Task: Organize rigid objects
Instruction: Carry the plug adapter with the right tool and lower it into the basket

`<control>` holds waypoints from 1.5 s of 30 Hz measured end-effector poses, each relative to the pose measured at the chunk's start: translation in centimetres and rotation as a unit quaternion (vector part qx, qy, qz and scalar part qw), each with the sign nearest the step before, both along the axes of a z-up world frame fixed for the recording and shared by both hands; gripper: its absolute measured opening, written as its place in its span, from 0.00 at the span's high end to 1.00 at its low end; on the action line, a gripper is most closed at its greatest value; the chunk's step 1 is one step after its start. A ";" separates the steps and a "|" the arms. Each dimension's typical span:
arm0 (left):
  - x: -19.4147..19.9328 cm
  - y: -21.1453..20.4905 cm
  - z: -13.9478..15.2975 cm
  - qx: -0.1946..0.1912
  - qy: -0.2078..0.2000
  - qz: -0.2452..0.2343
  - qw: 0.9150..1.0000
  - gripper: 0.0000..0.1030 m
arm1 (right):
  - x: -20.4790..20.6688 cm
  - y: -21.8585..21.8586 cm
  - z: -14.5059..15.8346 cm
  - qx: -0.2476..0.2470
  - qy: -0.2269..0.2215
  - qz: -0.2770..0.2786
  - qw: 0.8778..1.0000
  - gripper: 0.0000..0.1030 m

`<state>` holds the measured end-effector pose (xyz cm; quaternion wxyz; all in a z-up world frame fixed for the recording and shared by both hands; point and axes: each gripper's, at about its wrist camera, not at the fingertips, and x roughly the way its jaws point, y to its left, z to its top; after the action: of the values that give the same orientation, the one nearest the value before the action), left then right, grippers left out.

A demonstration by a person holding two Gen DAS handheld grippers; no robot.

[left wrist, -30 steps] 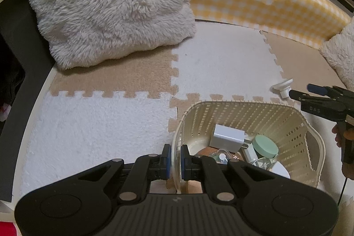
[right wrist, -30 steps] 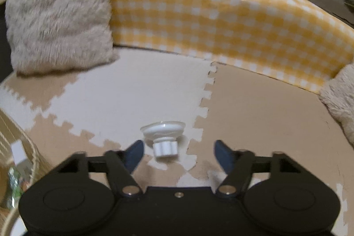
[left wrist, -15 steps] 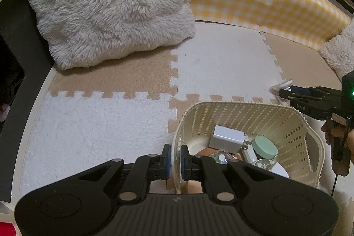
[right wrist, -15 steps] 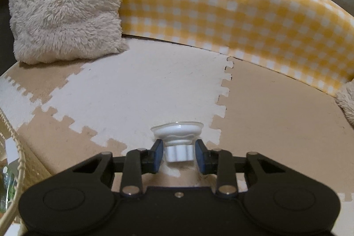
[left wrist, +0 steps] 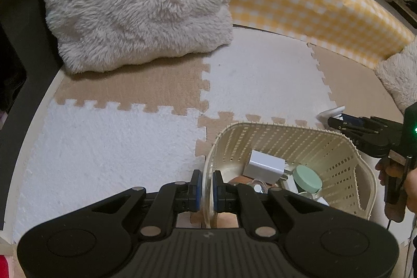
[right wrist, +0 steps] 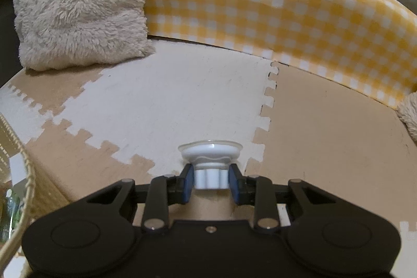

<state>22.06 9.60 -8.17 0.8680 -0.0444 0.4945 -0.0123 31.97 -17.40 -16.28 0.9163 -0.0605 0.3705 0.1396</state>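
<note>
The right gripper (right wrist: pixel 211 180) has just been closing its jaws, and its blue pads now press both sides of the ribbed stem of a white suction cup (right wrist: pixel 210 160), whose wide disc faces away beyond the fingertips. The cup sits on the foam mat (right wrist: pixel 182 95), at the toothed seam between a white tile and a tan one. The left gripper (left wrist: pixel 206 186) is clamped on the near rim of the cream basket (left wrist: pixel 286 137), which holds a white charger (left wrist: pixel 265 165) and a green-lidded jar (left wrist: pixel 307 178).

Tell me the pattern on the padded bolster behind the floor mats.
Yellow and white gingham checks on the bolster, clearest in the right wrist view.
</note>
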 end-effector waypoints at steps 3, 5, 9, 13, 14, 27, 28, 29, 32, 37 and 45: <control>-0.1 0.3 0.0 -0.008 0.000 0.004 1.000 0.93 | -0.6 -0.4 1.1 0.016 -0.010 -0.011 1.000 0.71; -0.1 0.4 0.0 -0.009 0.000 0.005 1.000 0.93 | -1.0 -0.7 2.4 0.033 -0.021 -0.020 0.999 0.71; -0.2 0.1 0.0 -0.002 -0.002 0.001 1.000 0.93 | -2.2 -0.9 5.6 0.075 -0.052 -0.027 0.995 0.71; -0.3 0.2 0.0 -0.005 -0.003 0.002 1.000 0.93 | -4.0 0.1 8.8 0.112 -0.077 -0.003 0.991 0.71; -0.3 0.3 0.0 -0.007 -0.003 0.003 1.000 0.93 | -4.4 0.5 9.4 0.118 -0.080 0.007 0.990 0.71; -0.3 0.5 0.0 -0.014 -0.002 0.007 1.000 0.93 | -8.1 7.9 10.1 0.114 -0.020 0.152 0.982 0.71; -0.3 0.5 0.0 -0.014 -0.002 0.007 1.000 0.93 | -8.3 8.5 9.8 0.107 -0.012 0.158 0.981 0.71; -0.4 0.5 0.1 -0.014 -0.002 0.007 1.000 0.93 | -8.4 9.0 9.4 0.103 -0.004 0.165 0.981 0.71; -0.5 0.6 0.1 -0.017 -0.002 0.008 1.000 0.93 | -8.8 10.5 8.7 0.093 0.018 0.186 0.978 0.71; -0.5 0.6 0.0 -0.018 -0.002 0.009 1.000 0.93 | -8.9 13.2 7.6 0.060 0.046 0.225 0.971 0.71; -0.3 0.8 0.0 -0.024 -0.002 0.011 1.000 0.93 | -7.3 16.0 5.7 0.037 0.088 0.244 0.965 0.71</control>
<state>21.72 10.38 -8.19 0.8676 -0.0706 0.4921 -0.0142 24.71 -1.37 -10.58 0.8199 -0.1031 0.4180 0.3774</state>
